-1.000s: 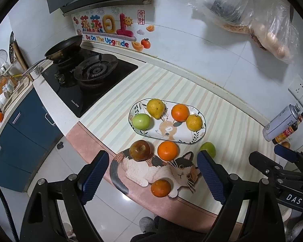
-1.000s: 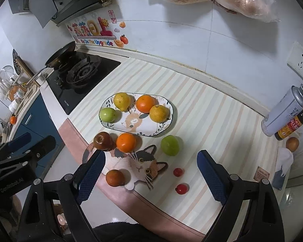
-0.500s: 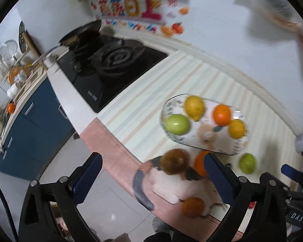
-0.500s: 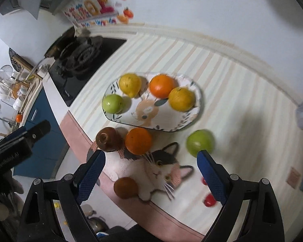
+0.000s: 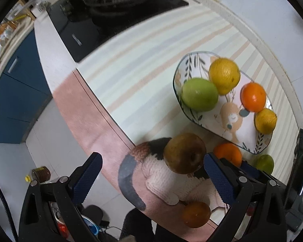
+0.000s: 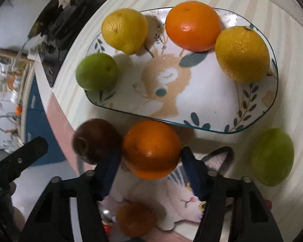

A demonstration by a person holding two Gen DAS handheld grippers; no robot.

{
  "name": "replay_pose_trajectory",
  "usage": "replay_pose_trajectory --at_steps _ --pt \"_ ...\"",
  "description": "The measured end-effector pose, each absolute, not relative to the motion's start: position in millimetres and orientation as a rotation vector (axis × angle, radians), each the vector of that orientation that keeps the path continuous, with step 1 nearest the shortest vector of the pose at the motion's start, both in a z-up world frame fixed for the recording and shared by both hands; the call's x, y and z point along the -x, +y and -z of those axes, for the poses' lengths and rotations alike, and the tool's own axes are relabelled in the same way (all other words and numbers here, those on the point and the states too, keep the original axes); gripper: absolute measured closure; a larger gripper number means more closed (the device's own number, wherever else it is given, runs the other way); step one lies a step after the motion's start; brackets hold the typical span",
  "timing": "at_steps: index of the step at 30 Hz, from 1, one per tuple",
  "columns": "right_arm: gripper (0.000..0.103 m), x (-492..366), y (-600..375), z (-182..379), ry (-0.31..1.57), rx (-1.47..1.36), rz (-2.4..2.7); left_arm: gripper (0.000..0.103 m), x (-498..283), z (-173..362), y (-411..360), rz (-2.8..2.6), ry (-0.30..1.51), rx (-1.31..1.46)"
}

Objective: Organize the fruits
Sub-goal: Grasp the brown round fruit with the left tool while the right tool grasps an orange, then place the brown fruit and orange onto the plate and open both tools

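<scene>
Right tool [image 6: 150, 161] closing around orange [image 6: 151, 149]; neighbouring brown fruit [image 6: 96, 140] could get nudged off worktop. Left tool [image 5: 151, 173] wide open, empty.

From my feed: plate [image 6: 192, 100] white, teal rim, tan bear print, dark leaf sprigs. On it, lemon [image 6: 124, 30] yellow at 11 o'clock, orange [image 6: 193, 26] bright at 12, second yellow citrus [image 6: 242, 53] at 2, apple [image 6: 96, 71] pale green at 9. Mat [image 6: 183, 197] cat-shaped: white, black, rust patches. On it a brown fruit [image 6: 95, 140] and deep orange one [image 6: 151, 148]. Counter cloth [image 5: 141, 64] cream with peach and blue stripes. Finger pads [image 5: 217, 178] navy.
</scene>
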State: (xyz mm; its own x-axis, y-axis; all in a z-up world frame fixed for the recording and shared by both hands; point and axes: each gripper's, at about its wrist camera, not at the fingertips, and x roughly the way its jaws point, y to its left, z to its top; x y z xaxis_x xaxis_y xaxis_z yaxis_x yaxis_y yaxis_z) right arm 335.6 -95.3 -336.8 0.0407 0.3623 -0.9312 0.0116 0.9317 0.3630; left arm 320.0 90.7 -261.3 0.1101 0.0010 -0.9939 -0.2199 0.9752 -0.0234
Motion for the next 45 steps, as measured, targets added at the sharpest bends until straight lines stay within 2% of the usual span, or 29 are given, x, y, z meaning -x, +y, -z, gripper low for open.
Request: replay_pose_trajectory --at_steps 6,9,11,13,16,19,22,24,31,33,40,45 --pt "0.041 -312.2 -112.9 331.0 1.546 -0.275 -0.254 0.000 -324.9 288.0 78.7 -0.113 1.531 0.222" --pt "0.047 -301.1 -123.2 328.6 1.562 -0.289 -0.253 0.000 -328.4 300.1 67.4 -0.081 1.553 0.209" --pt "0.048 -299.0 -123.7 327.2 1.561 -0.287 -0.244 0.000 -330.8 309.2 58.4 -0.057 1.568 0.186" --pt "0.048 -300.3 -123.6 326.5 1.553 -0.275 -0.237 0.005 -332.2 316.1 51.8 -0.043 1.571 0.173" --pt "0.048 -305.2 -124.3 326.6 1.558 -0.279 -0.234 0.030 -335.1 321.4 42.5 -0.019 1.566 0.150" --pt "0.044 -307.4 -127.6 327.3 1.581 -0.264 -0.236 0.039 -336.6 320.5 37.5 -0.031 1.543 0.091" --pt "0.038 -310.3 -125.7 335.2 1.608 -0.278 -0.241 0.039 -333.1 319.7 40.0 -0.021 1.542 0.105" --pt "0.038 -309.8 -124.5 338.6 1.616 -0.293 -0.254 0.039 -326.4 319.0 40.5 -0.019 1.547 0.107" --pt "0.039 -307.2 -118.4 351.6 1.638 -0.355 -0.292 0.039 -301.6 324.6 43.3 0.017 1.577 0.171" --pt "0.044 -306.9 -116.3 351.7 1.628 -0.364 -0.304 0.039 -302.9 323.2 42.9 0.018 1.561 0.162" --pt "0.044 -305.5 -117.8 342.2 1.603 -0.358 -0.287 0.039 -308.4 318.8 38.2 0.016 1.550 0.138" --pt "0.044 -316.3 -131.7 316.4 1.542 -0.395 -0.292 0.039 -310.3 287.2 39.8 0.050 1.493 0.170"
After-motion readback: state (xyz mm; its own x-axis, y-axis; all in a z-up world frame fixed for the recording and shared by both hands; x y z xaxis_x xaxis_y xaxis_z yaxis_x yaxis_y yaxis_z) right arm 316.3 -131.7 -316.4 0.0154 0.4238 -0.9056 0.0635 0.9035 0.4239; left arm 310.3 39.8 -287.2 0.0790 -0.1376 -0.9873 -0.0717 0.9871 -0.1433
